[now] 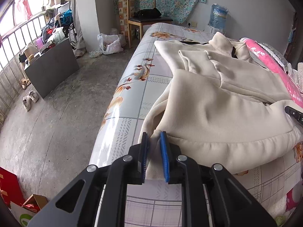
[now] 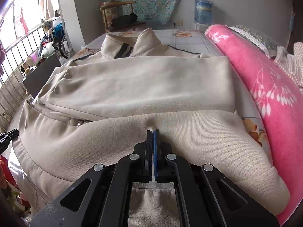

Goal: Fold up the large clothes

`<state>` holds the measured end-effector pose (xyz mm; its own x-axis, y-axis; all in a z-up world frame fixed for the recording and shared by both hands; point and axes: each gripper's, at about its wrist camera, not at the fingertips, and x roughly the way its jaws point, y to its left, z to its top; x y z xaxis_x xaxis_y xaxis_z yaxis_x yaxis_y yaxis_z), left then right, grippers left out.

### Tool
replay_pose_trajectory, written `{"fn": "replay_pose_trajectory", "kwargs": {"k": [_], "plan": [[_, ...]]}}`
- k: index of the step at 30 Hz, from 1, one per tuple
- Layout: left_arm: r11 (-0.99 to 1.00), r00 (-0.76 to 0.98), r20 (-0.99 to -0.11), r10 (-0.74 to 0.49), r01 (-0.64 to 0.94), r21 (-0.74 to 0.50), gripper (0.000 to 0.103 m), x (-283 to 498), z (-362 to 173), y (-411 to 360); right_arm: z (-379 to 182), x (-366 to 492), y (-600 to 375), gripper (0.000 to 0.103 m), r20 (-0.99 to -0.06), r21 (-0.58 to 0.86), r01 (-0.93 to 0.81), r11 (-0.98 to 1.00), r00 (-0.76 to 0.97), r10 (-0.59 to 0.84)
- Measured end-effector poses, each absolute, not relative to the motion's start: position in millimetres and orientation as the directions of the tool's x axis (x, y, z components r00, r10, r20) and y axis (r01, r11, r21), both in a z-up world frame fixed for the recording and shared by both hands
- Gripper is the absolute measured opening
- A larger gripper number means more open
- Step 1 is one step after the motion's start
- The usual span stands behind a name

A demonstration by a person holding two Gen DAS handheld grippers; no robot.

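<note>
The cream fleece zip jacket (image 2: 144, 87), spread at frame centre, is pinched at its hem by the left gripper (image 1: 154, 138) and right gripper (image 2: 153, 132); a hem-to-collar fold is judged next.

Bright daylight comes in through the window (image 1: 11, 19) at the top left of both views, and the glass there is washed out to white. The shiny bed cover (image 1: 121, 117) has a white glare along its left edge. Soft, pale shadows sit in the folds of the cream jacket (image 2: 144, 83). Both pictures bend at the sides and go dark in the corners. Things near the edges look a bit blurry.
</note>
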<state>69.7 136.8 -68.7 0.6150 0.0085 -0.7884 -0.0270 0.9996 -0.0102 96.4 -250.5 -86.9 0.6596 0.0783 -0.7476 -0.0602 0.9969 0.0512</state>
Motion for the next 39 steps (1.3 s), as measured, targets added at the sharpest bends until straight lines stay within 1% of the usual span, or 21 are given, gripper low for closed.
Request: {"fn": "replay_pose_trajectory", "kwargs": {"k": [4,6,7,8,9,11,13,15,16,17,20,23,26,28,30,31,33,34,35,37,39], "plan": [[0.998,0.616,-0.786,0.053,-0.044,0.033,0.015,69,-64,130,-92,95,-249,0.001,-0.752,0.026,-0.078,0.997,0.655,0.071],[0.997,0.637,-0.768,0.071,-0.053,0.048,0.015,67,-54,129,-88,92,-255,0.001,-0.759,0.037,-0.077,0.996,0.646,0.078],[0.997,0.658,-0.749,0.077,-0.054,0.055,0.015,65,-47,127,-85,89,-260,0.002,-0.757,0.04,-0.063,0.997,0.649,0.071],[0.998,0.679,-0.731,0.068,-0.046,0.05,0.015,65,-39,125,-81,86,-266,0.006,-0.753,0.058,-0.057,0.997,0.653,0.081],[0.999,0.697,-0.715,0.048,-0.031,0.036,0.015,64,-32,122,-77,83,-271,0.01,-0.75,0.083,-0.056,0.995,0.654,0.099],[0.999,0.714,-0.699,-0.031,0.029,-0.014,0.014,66,-22,112,-70,77,-279,0.012,-0.741,0.1,-0.053,0.994,0.662,0.11],[0.992,0.69,-0.713,-0.127,0.106,-0.074,0.015,74,-24,96,-69,74,-283,0.012,-0.747,0.081,-0.054,0.995,0.657,0.096],[0.983,0.646,-0.742,-0.176,0.158,-0.095,0.015,85,-34,78,-72,73,-288,0.013,-0.759,0.057,-0.049,0.997,0.647,0.076],[0.982,0.633,-0.755,-0.172,0.168,-0.083,0.015,91,-42,71,-77,73,-293,0.013,-0.77,0.037,-0.036,0.999,0.636,0.051],[0.985,0.618,-0.771,-0.151,0.164,-0.062,0.015,96,-51,65,-82,74,-299,0.008,-0.783,0.028,-0.02,0.999,0.621,0.035],[0.991,0.594,-0.796,-0.118,0.121,-0.057,0.015,110,-69,64,-90,73,-324,0.0,-0.793,0.092,0.021,0.996,0.606,0.06],[0.991,0.594,-0.794,-0.13,0.094,-0.092,0.014,114,-69,70,-80,67,-337,0.0,-0.789,0.071,0.07,0.995,0.615,0.013],[0.991,0.597,-0.791,-0.136,0.085,-0.106,0.014,114,-70,75,-73,65,-345,0.0,-0.795,0.074,0.12,0.99,0.607,-0.014],[0.991,0.599,-0.789,-0.136,0.087,-0.104,0.015,113,-70,76,-67,64,-345,0.0,-0.794,0.043,0.154,0.987,0.605,-0.06],[0.991,0.602,-0.787,-0.135,0.09,-0.101,0.015,114,-70,77,-61,63,-346,0.009,-0.789,0.027,0.184,0.983,0.607,-0.092],[0.991,0.604,-0.785,-0.136,0.091,-0.102,0.015,114,-70,77,-58,62,-345,0.018,-0.784,0.027,0.193,0.981,0.612,-0.099],[0.99,0.607,-0.782,-0.14,0.092,-0.106,0.015,114,-70,78,-49,60,-338,0.02,-0.766,0.088,0.153,0.984,0.642,-0.031],[0.99,0.608,-0.781,-0.142,0.094,-0.106,0.015,115,-70,78,-44,59,-329,0.023,-0.758,0.117,0.111,0.987,0.652,0.017],[0.99,0.61,-0.779,-0.142,0.094,-0.107,0.015,116,-70,79,-41,60,-316,0.035,-0.753,0.132,0.061,0.989,0.655,0.061],[0.989,0.612,-0.777,-0.146,0.089,-0.116,0.015,118,-70,80,-38,65,-282,0.05,-0.754,0.144,-0.066,0.987,0.639,0.153],[0.988,0.61,-0.777,-0.157,0.085,-0.133,0.014,118,-68,81,-38,72,-246,0.056,-0.758,0.163,-0.188,0.969,0.604,0.245]]}}
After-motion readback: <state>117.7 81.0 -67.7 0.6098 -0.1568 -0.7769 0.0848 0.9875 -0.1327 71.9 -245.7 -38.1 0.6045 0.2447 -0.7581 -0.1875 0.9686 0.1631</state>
